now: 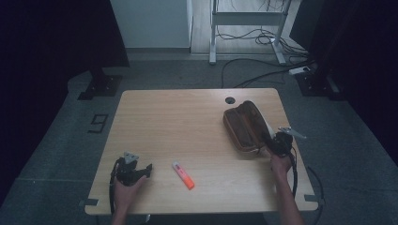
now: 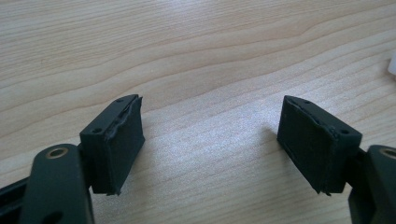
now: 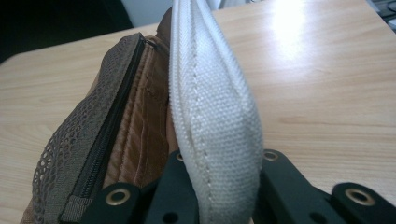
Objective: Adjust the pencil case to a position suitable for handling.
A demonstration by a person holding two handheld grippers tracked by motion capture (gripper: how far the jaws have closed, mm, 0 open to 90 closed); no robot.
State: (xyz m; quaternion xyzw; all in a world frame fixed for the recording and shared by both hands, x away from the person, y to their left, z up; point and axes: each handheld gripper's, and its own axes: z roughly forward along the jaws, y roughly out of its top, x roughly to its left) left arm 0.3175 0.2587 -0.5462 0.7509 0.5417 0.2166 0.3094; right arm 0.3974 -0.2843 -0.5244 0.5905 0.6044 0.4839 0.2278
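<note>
1. While the right gripper sat at the near right part of the table, its jaws were clenched on the white edge of the pencil case, the fabric pinched between the two black jaws in the right gripper view.
2. That view showed the case opened beside the grip, with a brown lining, a dark zipper and a mesh panel to the left of the white edge.
3. From the high view, the pencil case lay on the right half of the table, near its right edge, running away from the gripper toward the far side.
4. At the near left corner, the left gripper rested in the person's left hand, its jaws released and wide apart with only bare wood between them.
5. Between the two grippers, an orange highlighter with a white cap lay on the table near the front edge, just right of the left gripper and well apart from the case.
6. Farther out, a small round cable hole sat near the table's far edge, beyond the case.
</note>
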